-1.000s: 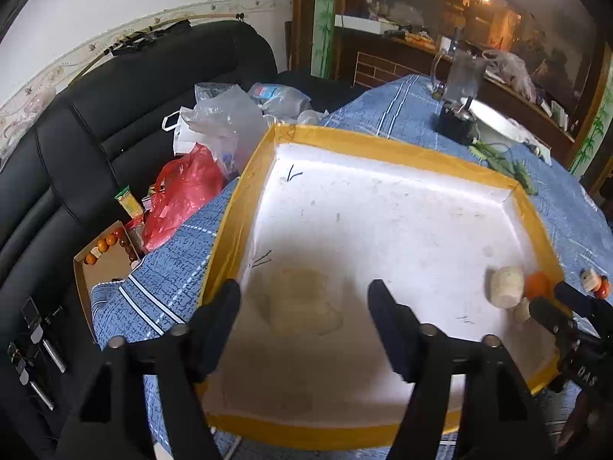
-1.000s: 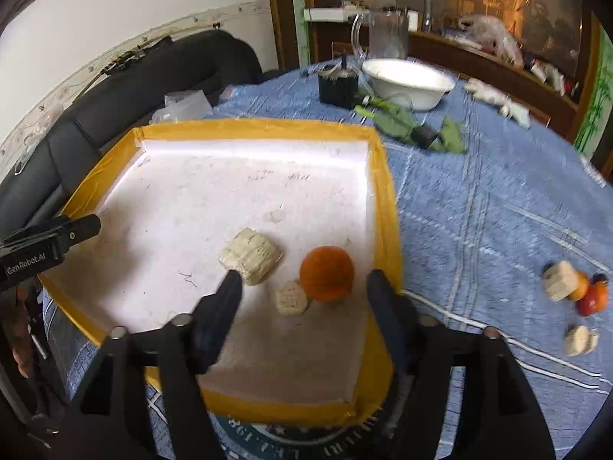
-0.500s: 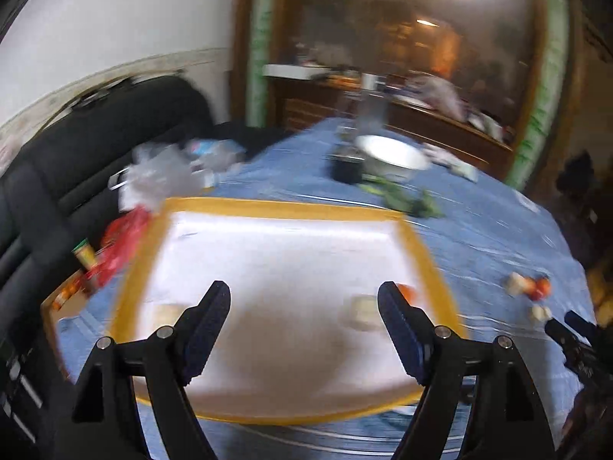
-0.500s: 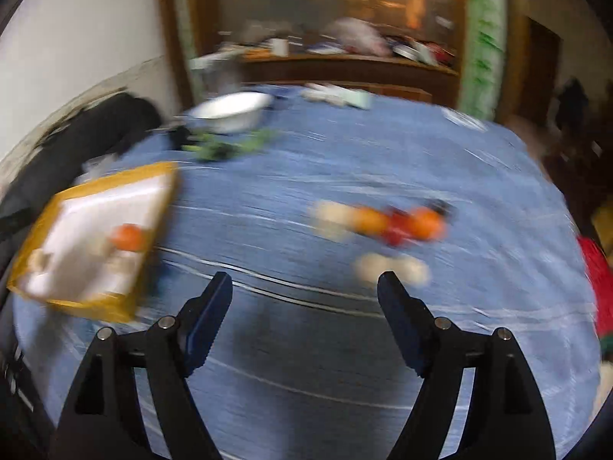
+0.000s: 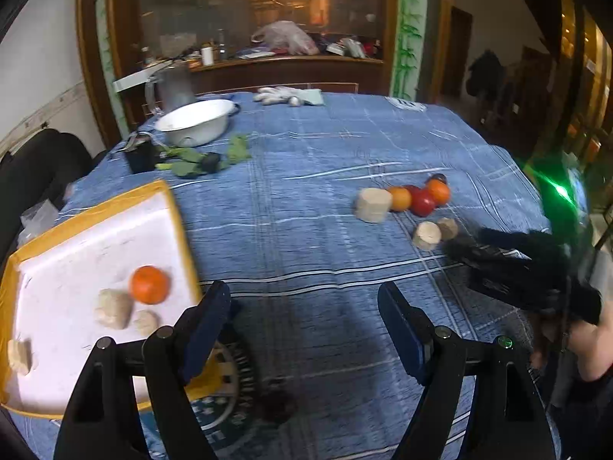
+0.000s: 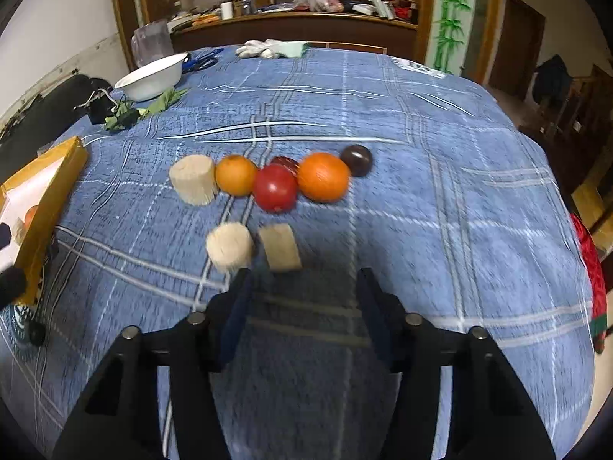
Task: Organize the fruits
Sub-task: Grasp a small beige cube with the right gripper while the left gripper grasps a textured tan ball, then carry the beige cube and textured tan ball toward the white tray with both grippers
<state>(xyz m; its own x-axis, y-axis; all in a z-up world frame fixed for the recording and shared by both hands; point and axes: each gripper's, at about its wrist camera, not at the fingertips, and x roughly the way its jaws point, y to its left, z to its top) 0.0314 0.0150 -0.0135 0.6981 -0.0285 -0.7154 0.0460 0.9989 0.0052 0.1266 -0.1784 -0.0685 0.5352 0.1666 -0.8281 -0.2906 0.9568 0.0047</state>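
**Both grippers open above the blue cloth, fruit split between tray and table**

The right gripper (image 6: 302, 287) hangs with its jaws spread and empty, just short of two pale pieces lying side by side: a round cream chunk (image 6: 230, 246) on the left and a tan, block-shaped chunk (image 6: 279, 247) on the right. Beyond these runs a touching row, left to right: a beige ribbed cylinder (image 6: 193, 184), a small orange (image 6: 235, 174), a glossy red tomato (image 6: 275, 188), a larger orange (image 6: 323, 177) and a dark, nearly black round fruit (image 6: 357, 160) at the far right end. Something dark red peeps out behind the tomato; what it is cannot be told

The left gripper (image 5: 304, 314) is likewise spread wide and holds nothing, poised over the checked blue tablecloth (image 5: 306, 161) at the near right corner of a white tray with a yellow rim (image 5: 174, 207). Inside the tray lie an orange tangerine (image 5: 149, 284), touching a lumpy beige piece (image 5: 113, 308), with a smaller pale piece (image 5: 145, 322) just nearer and another pale chunk (image 5: 19, 350) at the tray's left edge

At the table's far left stand a white bowl (image 5: 195, 120) and some green leaves (image 5: 203, 157)
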